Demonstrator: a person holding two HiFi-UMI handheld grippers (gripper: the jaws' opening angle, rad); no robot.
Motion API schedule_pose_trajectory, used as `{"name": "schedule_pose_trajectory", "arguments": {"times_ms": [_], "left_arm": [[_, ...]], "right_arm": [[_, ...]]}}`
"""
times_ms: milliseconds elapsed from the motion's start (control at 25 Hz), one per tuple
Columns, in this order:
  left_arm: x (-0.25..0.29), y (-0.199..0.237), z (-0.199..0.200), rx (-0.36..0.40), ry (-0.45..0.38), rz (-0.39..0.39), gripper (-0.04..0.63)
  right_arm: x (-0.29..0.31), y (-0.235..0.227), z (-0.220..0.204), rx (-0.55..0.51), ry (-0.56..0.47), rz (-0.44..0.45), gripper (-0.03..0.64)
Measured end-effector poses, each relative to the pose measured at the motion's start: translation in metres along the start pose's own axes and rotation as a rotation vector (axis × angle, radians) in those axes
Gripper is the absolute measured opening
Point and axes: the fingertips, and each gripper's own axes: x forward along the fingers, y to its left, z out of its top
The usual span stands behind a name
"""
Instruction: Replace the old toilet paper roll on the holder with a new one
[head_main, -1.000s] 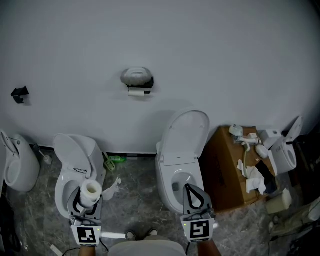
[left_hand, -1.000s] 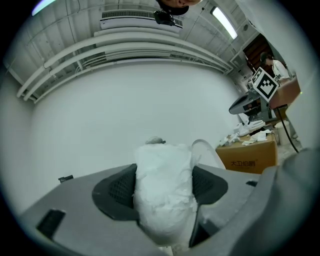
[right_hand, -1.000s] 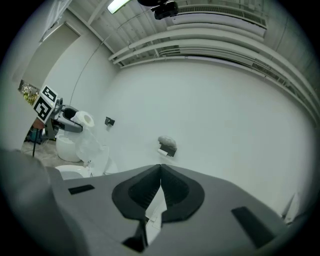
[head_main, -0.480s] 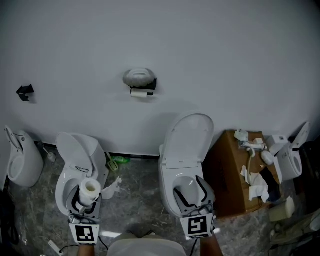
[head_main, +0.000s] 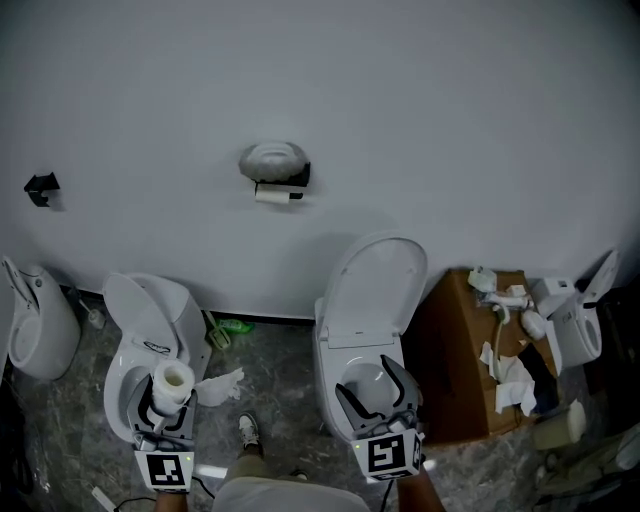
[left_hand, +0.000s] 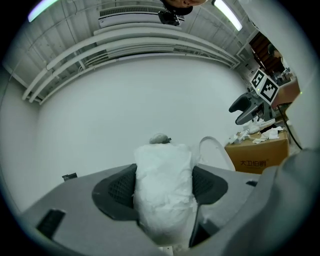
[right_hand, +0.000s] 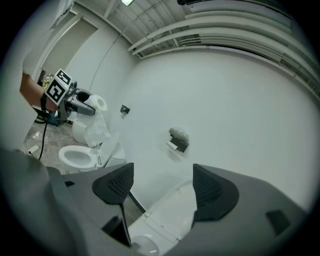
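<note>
On the white wall hangs the paper holder (head_main: 274, 162), a grey domed cover with a nearly spent old roll (head_main: 270, 194) beneath it; it also shows small in the right gripper view as the holder (right_hand: 178, 135). My left gripper (head_main: 168, 393) is shut on a new white toilet paper roll (head_main: 172, 381), which stands upright between its pads (left_hand: 118, 187) and fills the middle of the left gripper view as the roll (left_hand: 162, 192). My right gripper (head_main: 374, 388) hovers over the open toilet bowl; its jaws have just been opening and stand wide with nothing between them (right_hand: 162, 187).
Two toilets with raised lids stand below the holder: one at the left (head_main: 140, 340), one in the middle (head_main: 372, 300). A brown cardboard box (head_main: 450, 350) with crumpled paper and fittings sits to the right. Another fixture (head_main: 30, 320) stands far left. My shoe (head_main: 249, 432) rests on marble floor.
The right gripper's jaws went from closed to wide open and it sank a little over the middle toilet bowl. The left gripper with the roll shifted slightly.
</note>
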Motion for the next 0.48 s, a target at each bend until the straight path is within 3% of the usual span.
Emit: {"name": "schedule_pose_trajectory", "arguments": {"times_ms": [280, 480], "left_arm": [[0.093, 0.024, -0.039, -0.055, 0.019, -0.08, 0.299], [0.17, 0.071, -0.037, -0.04, -0.037, -0.116, 0.299]], "right_arm": [[0.079, -0.014, 0.001, -0.012, 0.07, -0.019, 0.338], [0.159, -0.027, 0.03, -0.019, 0.094, -0.043, 0.339]]}}
